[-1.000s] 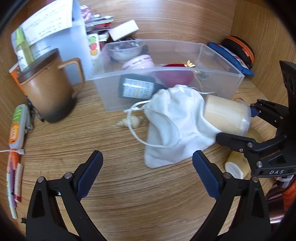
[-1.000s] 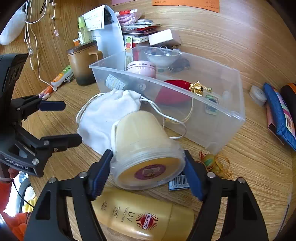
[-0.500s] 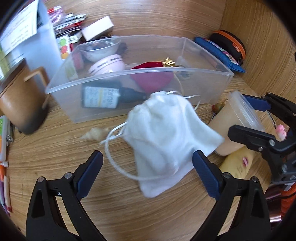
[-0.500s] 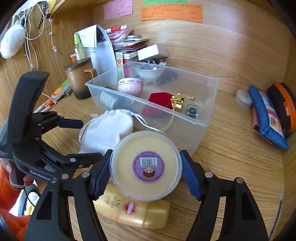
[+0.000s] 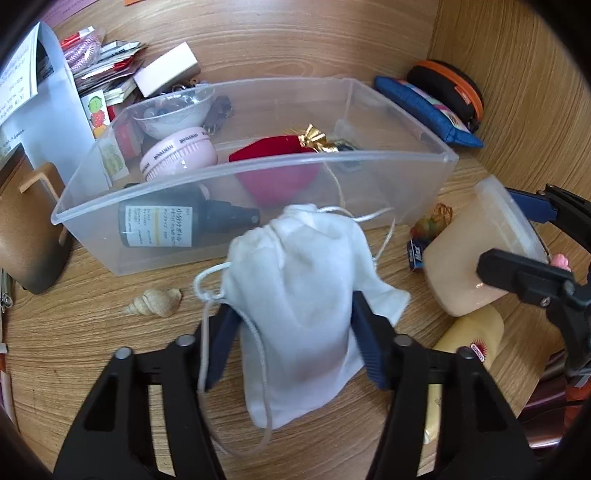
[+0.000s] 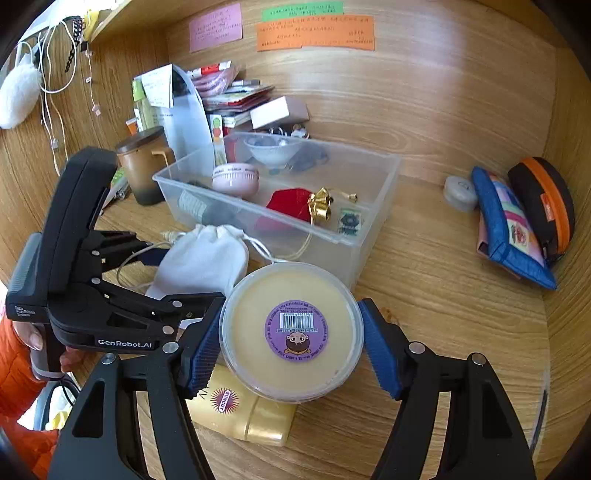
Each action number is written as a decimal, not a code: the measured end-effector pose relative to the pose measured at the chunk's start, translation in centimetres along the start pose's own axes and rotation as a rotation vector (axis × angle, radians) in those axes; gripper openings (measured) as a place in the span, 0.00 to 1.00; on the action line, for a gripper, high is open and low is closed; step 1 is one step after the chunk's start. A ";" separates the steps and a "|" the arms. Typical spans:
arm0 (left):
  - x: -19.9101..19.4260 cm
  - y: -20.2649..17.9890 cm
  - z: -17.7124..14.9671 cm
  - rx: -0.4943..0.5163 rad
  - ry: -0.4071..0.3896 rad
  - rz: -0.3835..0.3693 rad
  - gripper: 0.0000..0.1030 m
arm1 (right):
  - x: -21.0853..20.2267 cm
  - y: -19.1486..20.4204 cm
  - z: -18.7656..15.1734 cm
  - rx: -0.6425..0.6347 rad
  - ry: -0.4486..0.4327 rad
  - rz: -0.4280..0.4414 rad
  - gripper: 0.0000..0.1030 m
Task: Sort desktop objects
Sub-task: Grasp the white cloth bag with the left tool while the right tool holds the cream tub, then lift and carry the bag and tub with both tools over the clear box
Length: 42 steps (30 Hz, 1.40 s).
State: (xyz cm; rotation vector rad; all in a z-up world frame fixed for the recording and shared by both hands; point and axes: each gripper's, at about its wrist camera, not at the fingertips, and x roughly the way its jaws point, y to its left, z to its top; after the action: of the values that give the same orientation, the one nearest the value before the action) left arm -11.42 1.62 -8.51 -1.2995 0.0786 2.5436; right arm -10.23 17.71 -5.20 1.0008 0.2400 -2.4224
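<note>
- The left gripper (image 5: 293, 334) carries "GenRobot.AI" in white on its black body, plain in the right wrist view; its blue pads press in on both sides of the white drawstring pouch (image 5: 299, 295), which hangs between them with its cord looping down.
- The right gripper (image 6: 291, 347) is clamped on the round cream tub (image 6: 291, 330), one blue pad on each side, the tub held above the desk (image 6: 443, 295) with its flat end toward the camera; that end bears a purple round sticker with a barcode and a small cartoon face, the ring of print too fine to read.
- Under the tub lies a yellow sunscreen bottle (image 6: 243, 413) with a red "SUNCUT" burst.
- The clear plastic bin (image 5: 406, 158) stands just behind the pouch, toward the desk's back edge. Inside: a pink round case (image 5: 179, 153) with rim lettering I cannot make out, a dark spray bottle (image 5: 166, 225) with a label in small script, and a red velvet pouch (image 5: 277, 173) with a gold bow.
- A seashell (image 5: 155, 302) lies on the desk left of the pouch.
- Pink, green and orange notes (image 6: 314, 31) are stuck on the back wall, handwriting illegible.
</note>
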 end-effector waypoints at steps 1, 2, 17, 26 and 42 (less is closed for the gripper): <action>-0.2 0.2 0.0 -0.006 -0.008 -0.006 0.50 | -0.2 -0.1 0.1 0.000 -0.004 -0.001 0.65; -0.3 0.1 0.0 -0.007 -0.013 -0.006 0.49 | -0.4 -0.1 0.2 -0.001 -0.009 -0.003 0.65; -4.6 0.0 0.4 0.027 -0.134 0.046 0.34 | -2.0 0.4 1.9 -0.023 -0.045 -0.035 0.65; -7.3 1.4 0.9 0.012 -0.201 0.070 0.34 | -3.5 0.2 3.1 -0.020 -0.080 -0.046 0.65; -11.2 4.1 5.4 -0.009 -0.304 0.128 0.34 | -3.9 -1.1 6.2 -0.014 -0.125 -0.072 0.65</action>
State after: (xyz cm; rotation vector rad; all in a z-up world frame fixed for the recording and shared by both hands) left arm -10.56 -3.85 3.27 -0.9231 0.0901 2.8214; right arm -12.25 17.99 1.95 0.8440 0.2532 -2.5334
